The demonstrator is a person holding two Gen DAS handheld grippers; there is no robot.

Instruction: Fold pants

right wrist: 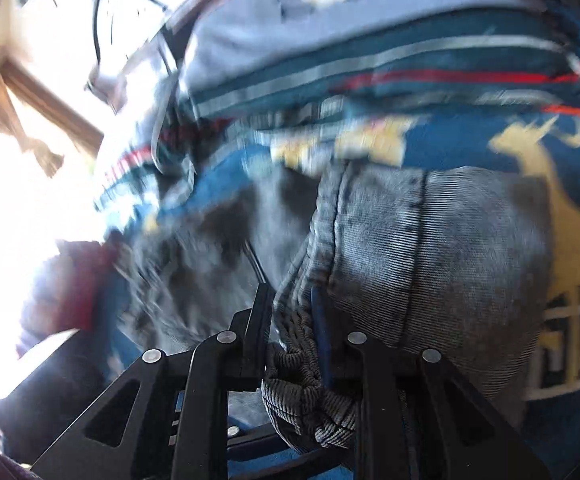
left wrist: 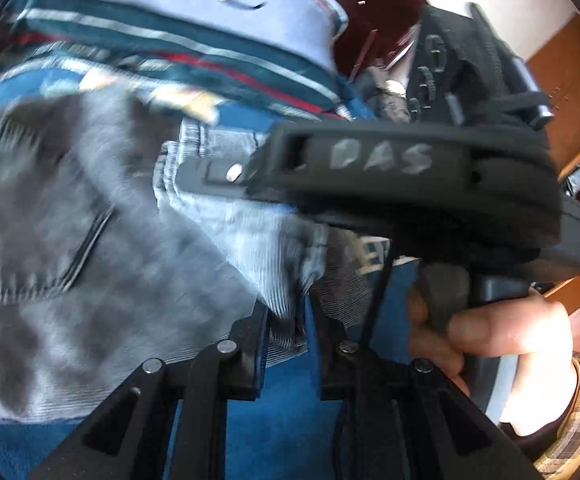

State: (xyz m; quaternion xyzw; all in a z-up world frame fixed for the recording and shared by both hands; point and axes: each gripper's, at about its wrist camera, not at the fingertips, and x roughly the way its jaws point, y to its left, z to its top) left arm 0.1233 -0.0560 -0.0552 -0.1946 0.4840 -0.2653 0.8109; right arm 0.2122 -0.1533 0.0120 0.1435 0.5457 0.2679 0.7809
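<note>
Grey denim pants (left wrist: 70,248) lie bunched on a blue patterned blanket (left wrist: 290,412). My left gripper (left wrist: 288,320) is shut on a fold of the pants' edge, which rises between its fingers. In the left wrist view the right gripper's black body (left wrist: 410,176) crosses the middle, held by a person's hand (left wrist: 490,340). In the right wrist view my right gripper (right wrist: 294,320) is shut on a thick bunch of the pants (right wrist: 430,248), the hem gathered between its pads and spilling below them. Both views are blurred by motion.
A folded pile of blue-grey and striped cloth (left wrist: 194,28) lies at the far side of the blanket (right wrist: 470,148). Wooden furniture (left wrist: 570,80) stands on the right of the left wrist view. A bright window with a wooden frame (right wrist: 38,92) is on the left of the right wrist view.
</note>
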